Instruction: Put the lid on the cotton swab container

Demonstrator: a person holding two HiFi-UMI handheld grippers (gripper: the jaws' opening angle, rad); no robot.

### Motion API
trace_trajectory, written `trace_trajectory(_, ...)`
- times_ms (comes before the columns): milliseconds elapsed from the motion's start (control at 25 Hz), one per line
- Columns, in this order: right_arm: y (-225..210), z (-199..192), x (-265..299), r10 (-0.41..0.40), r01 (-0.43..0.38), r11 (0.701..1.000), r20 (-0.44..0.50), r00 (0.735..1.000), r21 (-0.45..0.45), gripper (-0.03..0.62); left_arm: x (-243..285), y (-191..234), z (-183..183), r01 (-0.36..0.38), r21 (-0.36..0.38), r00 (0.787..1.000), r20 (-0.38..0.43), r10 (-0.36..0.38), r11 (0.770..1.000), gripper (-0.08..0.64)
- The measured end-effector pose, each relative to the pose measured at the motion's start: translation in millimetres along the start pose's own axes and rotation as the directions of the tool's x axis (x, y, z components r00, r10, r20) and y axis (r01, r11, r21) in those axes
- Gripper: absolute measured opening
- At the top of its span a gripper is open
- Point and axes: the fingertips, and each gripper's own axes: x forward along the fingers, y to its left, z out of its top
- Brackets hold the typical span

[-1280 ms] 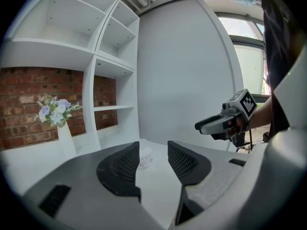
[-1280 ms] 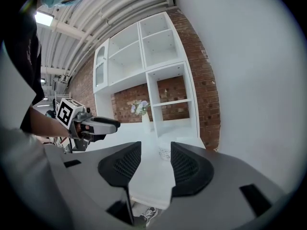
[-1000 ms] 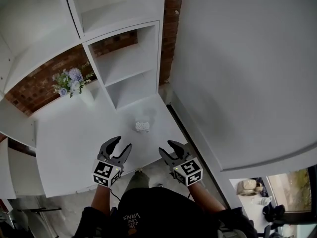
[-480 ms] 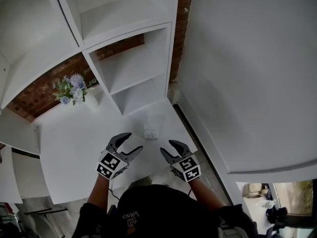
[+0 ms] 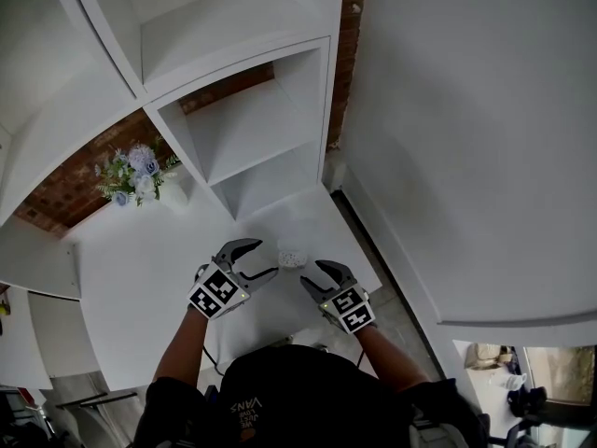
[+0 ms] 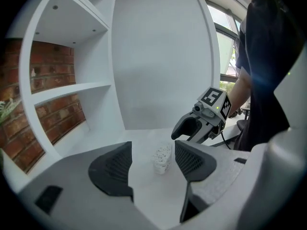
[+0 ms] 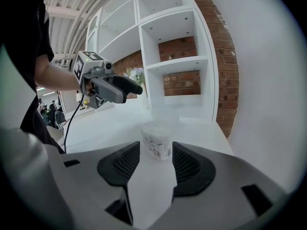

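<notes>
Task barely started. The cotton swab container (image 5: 292, 256) stands upright on the white table (image 5: 140, 269), near its front right part, just ahead of both grippers and in front of the shelf unit (image 5: 252, 147). Its top looks uncovered: the left gripper view shows the swab tips (image 6: 163, 152), so the lid is not on yet. A faint clear shape (image 7: 160, 118) just behind the container in the right gripper view may be the lid, but I cannot tell for sure. The left gripper (image 5: 259, 260) has its jaws spread wide with nothing between the pads, and the container sits beyond them. The right gripper (image 5: 313, 278) is opening its jaws; the container lines up in the gap ahead but the pads are not pressing on it. Neither gripper holds anything. Left to do, as I judge it: find and pick up the lid, steady the container if needed, then set the lid on top and press it down.
</notes>
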Motion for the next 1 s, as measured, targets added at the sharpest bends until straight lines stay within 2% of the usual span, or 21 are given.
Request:
trace_trajectory(160,0,-7,12,0.013,-0.013,1.000,-0.030,0.999,-0.010,0.189,14,2,-8,0.066,0.039,0.997,-0.046,-0.064,0.997,0.275)
trace_trajectory(360,-5,-12,23,0.020,-0.021,1.000,-0.057,0.998,-0.021,0.189,34,5,-20,0.100,0.074,0.990,-0.111,-0.091,0.992,0.285)
trace_trajectory(560,-8,-14,30,0.027,-0.029,0.999,-0.069,0.997,-0.023,0.189,51,-2,-29,0.160,0.102,0.980,-0.138,-0.145,0.982,0.293)
trace_trajectory(760,-13,-16,32,0.029,-0.031,0.999,-0.078,0.997,-0.023,0.189,63,-4,-34,0.193,0.133,0.970,-0.175,-0.169,0.972,0.295)
trace_trajectory(1000,-14,-11,34,0.040,-0.042,0.999,-0.064,0.997,-0.026,0.152,64,-10,-28,0.222,0.197,0.964,-0.194,-0.184,0.955,0.295)
